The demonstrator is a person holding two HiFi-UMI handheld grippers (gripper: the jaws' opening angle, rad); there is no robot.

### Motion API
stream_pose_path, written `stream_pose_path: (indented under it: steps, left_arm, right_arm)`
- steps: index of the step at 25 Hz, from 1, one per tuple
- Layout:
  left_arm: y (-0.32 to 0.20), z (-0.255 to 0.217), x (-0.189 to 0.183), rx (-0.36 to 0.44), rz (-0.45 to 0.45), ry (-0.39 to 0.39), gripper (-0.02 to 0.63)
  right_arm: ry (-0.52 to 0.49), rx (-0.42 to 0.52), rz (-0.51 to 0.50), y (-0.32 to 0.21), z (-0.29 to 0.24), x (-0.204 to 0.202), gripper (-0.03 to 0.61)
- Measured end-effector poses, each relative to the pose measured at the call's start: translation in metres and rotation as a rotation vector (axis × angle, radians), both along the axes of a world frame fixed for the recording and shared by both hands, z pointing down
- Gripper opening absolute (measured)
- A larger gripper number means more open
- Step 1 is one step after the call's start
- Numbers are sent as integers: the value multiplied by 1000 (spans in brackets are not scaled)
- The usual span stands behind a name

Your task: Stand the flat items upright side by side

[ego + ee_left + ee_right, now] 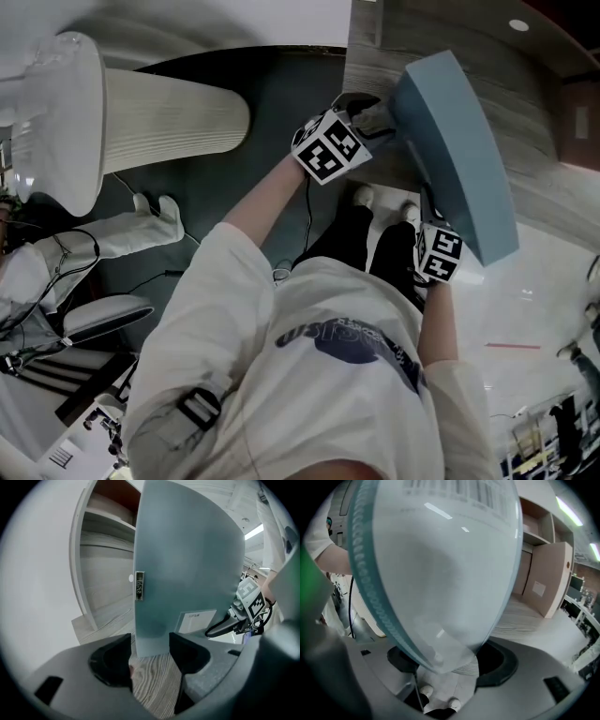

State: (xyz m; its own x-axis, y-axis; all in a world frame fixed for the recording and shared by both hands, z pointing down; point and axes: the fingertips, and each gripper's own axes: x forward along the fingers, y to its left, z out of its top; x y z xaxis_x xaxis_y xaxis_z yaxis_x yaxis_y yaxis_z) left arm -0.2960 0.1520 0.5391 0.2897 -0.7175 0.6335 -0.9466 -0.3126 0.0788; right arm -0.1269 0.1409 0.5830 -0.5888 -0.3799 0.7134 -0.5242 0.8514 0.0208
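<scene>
Left gripper [150, 641] is pinching the blue flat item [187, 559] across its thin side, with both pads bearing on its lower end. The item is rising upright straight ahead of the jaws, and a small tag [139, 585] is sitting on the edge facing them. The wood-grain surface [154, 686] is showing directly under the jaws, just below the item's bottom edge; I can't confirm contact between the two. A white label [194, 620] is showing on the broad face, just right of the right jaw. A shelf unit [101, 541] is standing ahead and to the left of this gripper. Right gripper [452, 660] is working with its jaws spread wide and closed around the same item's other end: the teal side is running down onto the left jaw, and the pale broad face is reaching across to the right jaw. A loose corner of clear wrap [450, 653] is hanging between them. A barcode [454, 491] is showing high on that face, far ahead of the jaws. The person's shoes [436, 698] are visible below this gripper. In the head view the item is lying tilted between the two grippers, over the wood-grain surface.
</scene>
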Motion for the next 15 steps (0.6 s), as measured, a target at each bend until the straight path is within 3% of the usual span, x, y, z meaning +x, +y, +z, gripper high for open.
stream_pose_path:
  steps: [10,15]
  left_arm:
    - [-11,-8,35,22,126,-34,238]
    - [-15,-7,30,29,134,-36,238]
  right_arm:
    - [19,-7,56,-3,-4,-12,325]
    - [-6,15,-65,6,-7,-19,329]
